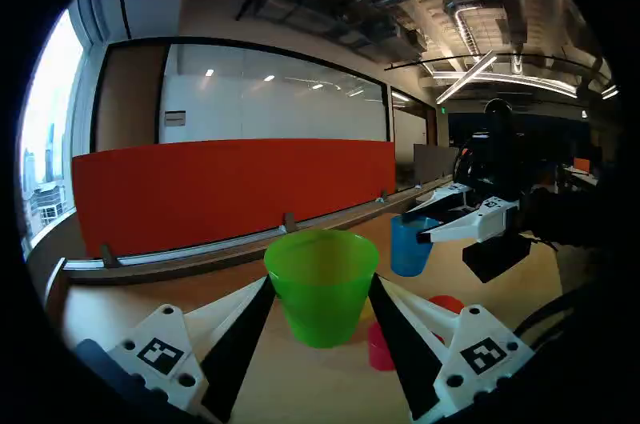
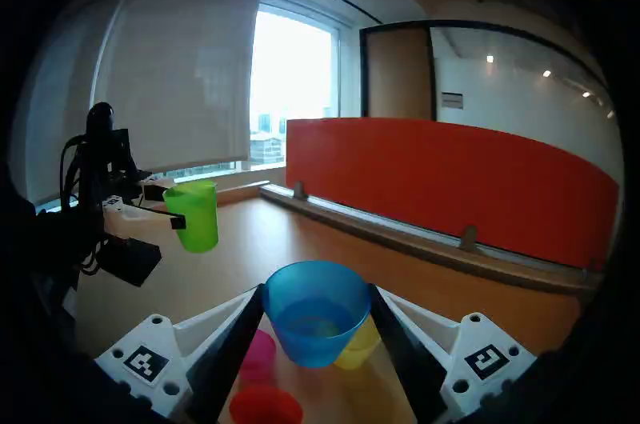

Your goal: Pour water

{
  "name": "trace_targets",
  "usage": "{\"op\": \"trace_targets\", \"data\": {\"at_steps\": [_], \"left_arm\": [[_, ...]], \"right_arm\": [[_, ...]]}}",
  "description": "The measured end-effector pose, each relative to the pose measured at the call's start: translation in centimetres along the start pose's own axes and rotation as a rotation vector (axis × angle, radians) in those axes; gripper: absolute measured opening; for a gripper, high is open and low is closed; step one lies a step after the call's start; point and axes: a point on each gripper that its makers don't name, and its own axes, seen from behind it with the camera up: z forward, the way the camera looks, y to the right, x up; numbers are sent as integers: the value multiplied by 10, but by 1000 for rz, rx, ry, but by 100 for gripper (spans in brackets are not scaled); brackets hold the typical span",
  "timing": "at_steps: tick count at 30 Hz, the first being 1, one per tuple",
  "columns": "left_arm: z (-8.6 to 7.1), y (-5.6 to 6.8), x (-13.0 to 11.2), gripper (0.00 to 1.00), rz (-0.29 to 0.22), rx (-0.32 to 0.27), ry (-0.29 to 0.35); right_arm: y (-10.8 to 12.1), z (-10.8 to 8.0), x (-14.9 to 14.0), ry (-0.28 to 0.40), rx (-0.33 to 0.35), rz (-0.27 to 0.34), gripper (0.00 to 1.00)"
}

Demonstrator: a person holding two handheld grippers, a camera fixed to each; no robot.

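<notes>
Translucent blue cup (image 2: pixel 316 320), upright, is gripped on both sides by the fingers of the right gripper (image 2: pixel 316 300), the jaws set to the cup's width; a darker level is seen low inside it, though whether that is water cannot be told. It is held over a pink cup (image 2: pixel 260 352), a red cup (image 2: pixel 266 406) and a yellow cup (image 2: pixel 360 344), all standing on the wooden table (image 2: pixel 264 248). Opposite it, a green cup (image 1: pixel 322 286) is clamped in like manner between the fingers of the left gripper (image 1: pixel 322 296) and, in the right gripper view, is seen raised off the table and slightly tilted. An orange-red partition (image 2: pixel 448 176) is ranged along the table's far edge, with a bright window (image 2: pixel 292 80) beyond.
</notes>
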Motion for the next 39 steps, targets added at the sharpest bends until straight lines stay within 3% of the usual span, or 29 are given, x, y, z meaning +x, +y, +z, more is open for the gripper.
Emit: {"op": "trace_targets", "data": {"at_steps": [12, 39], "left_arm": [[0, 5, 3, 83, 6, -7, -1], [1, 10, 1, 83, -1, -16, 2]], "right_arm": [[-1, -3, 26, 96, -20, -11, 94], [-9, -5, 55, 201, -14, -37, 94]]}}
